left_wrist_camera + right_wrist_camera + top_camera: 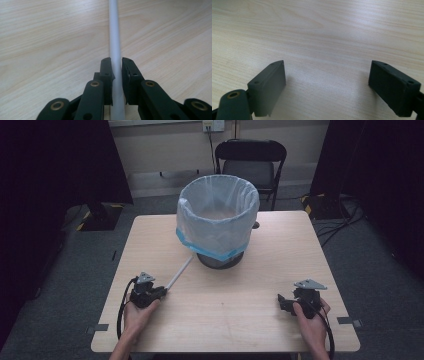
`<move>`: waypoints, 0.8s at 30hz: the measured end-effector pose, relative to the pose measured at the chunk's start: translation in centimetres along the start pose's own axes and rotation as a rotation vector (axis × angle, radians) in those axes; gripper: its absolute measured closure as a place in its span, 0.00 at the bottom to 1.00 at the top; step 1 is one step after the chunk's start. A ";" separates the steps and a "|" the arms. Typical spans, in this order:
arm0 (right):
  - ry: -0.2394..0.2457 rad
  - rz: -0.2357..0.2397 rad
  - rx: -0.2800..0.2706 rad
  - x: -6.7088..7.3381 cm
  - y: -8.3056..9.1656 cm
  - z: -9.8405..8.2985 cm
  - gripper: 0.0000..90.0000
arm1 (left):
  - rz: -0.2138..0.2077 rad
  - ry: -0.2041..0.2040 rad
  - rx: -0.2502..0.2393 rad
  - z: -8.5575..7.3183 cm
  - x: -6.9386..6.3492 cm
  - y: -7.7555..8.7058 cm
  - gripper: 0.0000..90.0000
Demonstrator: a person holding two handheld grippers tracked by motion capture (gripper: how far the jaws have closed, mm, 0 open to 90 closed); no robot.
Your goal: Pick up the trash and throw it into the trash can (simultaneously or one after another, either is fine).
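Note:
A thin white rod [180,271] lies on the wooden table [280,250], slanting from front left up toward a bin. My left gripper [162,291] is shut on the rod's near end. In the left gripper view the rod [114,37] runs straight ahead between the two black jaws of that gripper [116,65], which press on its sides. My right gripper [281,300] rests low near the table's front right, held in a hand. In the right gripper view this gripper [327,75] stands wide open over bare wood with nothing between the jaws.
A round bin [218,220] lined with a pale blue plastic bag stands at the table's far middle. A black folding chair [251,162] is behind the table. Cables [340,225] lie on the grey floor at the right.

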State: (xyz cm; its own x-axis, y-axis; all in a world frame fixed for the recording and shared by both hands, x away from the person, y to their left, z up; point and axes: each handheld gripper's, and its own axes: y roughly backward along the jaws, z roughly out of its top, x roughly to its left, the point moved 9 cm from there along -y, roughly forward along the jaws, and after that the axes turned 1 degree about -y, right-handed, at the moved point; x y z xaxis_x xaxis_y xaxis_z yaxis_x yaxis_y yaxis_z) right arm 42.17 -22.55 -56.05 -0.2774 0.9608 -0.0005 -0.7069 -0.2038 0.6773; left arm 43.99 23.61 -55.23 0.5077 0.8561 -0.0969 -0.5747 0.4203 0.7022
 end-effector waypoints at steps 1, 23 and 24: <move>0.001 0.000 -0.001 0.0 0.0 0.0 0.15 | 0.002 0.010 -0.002 0.0 0.2 0.1 0.89; 0.001 0.000 0.000 0.0 0.0 0.0 0.15 | 0.018 0.156 -0.117 0.4 3.8 3.1 0.89; 0.001 0.000 0.000 0.0 0.0 0.0 0.15 | 0.019 0.158 -0.121 0.4 3.8 3.2 0.89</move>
State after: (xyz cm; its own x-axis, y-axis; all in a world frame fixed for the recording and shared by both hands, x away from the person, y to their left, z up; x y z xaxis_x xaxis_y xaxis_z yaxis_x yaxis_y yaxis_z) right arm 42.18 -22.55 -56.05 -0.2775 0.9607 -0.0011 -0.7073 -0.2035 0.6770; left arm 44.35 28.13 -53.03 0.3942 0.8968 -0.2008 -0.6609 0.4285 0.6161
